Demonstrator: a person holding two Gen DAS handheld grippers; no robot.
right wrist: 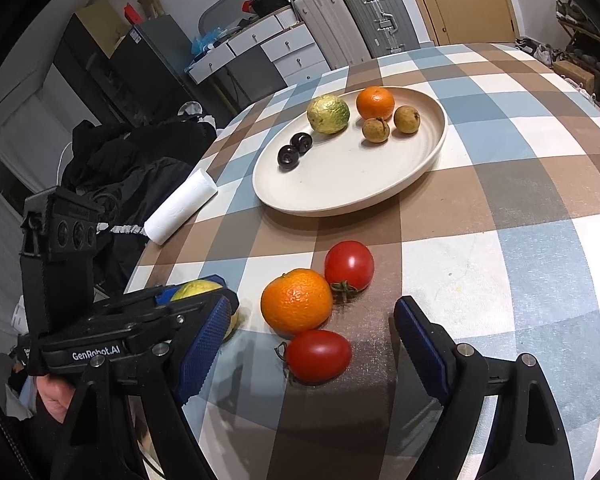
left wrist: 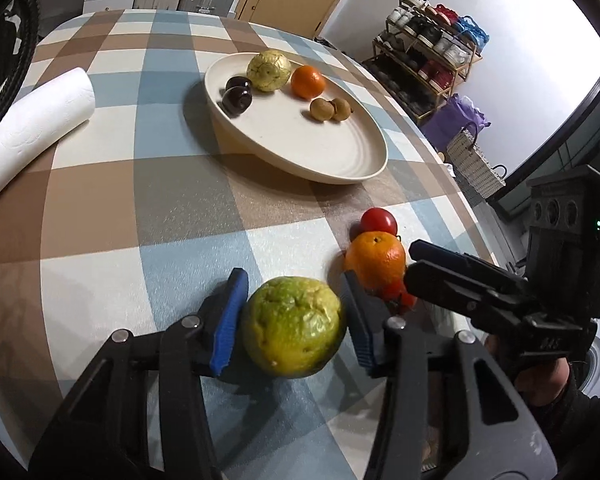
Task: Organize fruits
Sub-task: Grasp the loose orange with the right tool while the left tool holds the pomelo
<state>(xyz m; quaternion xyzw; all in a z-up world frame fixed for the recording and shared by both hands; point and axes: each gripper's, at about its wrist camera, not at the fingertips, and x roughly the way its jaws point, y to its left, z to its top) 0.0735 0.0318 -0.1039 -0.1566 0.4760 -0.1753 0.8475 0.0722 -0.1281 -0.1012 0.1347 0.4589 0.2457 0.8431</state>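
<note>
Left gripper [left wrist: 294,318]: nearest the left wrist camera; blue pads flank the green-yellow citrus [left wrist: 294,326], both at or very near the rind; firm contact not discernible, so grip cannot be told.
Green-yellow citrus: on the checked tablecloth [left wrist: 100,240], between the left jaws; in the right wrist view largely hidden behind the left gripper body.
Right gripper [right wrist: 314,346]: jaws wide apart, holding nothing; spread on either side of the near tomato [right wrist: 319,355], pads clear of it.
Near tomato: on the cloth, just beside the orange [right wrist: 296,300].
Orange: on the cloth, touching or nearly touching the far tomato [right wrist: 349,266]; just right of the green-yellow citrus in the left wrist view.
Far tomato: green calyx toward the orange.
Paper towel roll [right wrist: 180,206]: lying flat near the table's edge, apart from the plate.
Plate [right wrist: 340,188]: cream, beyond the loose fruit; carries two dark plums [right wrist: 295,150], a second green-yellow citrus [right wrist: 328,114], a small orange [right wrist: 375,103] and two brown fruits [right wrist: 392,124].
</note>
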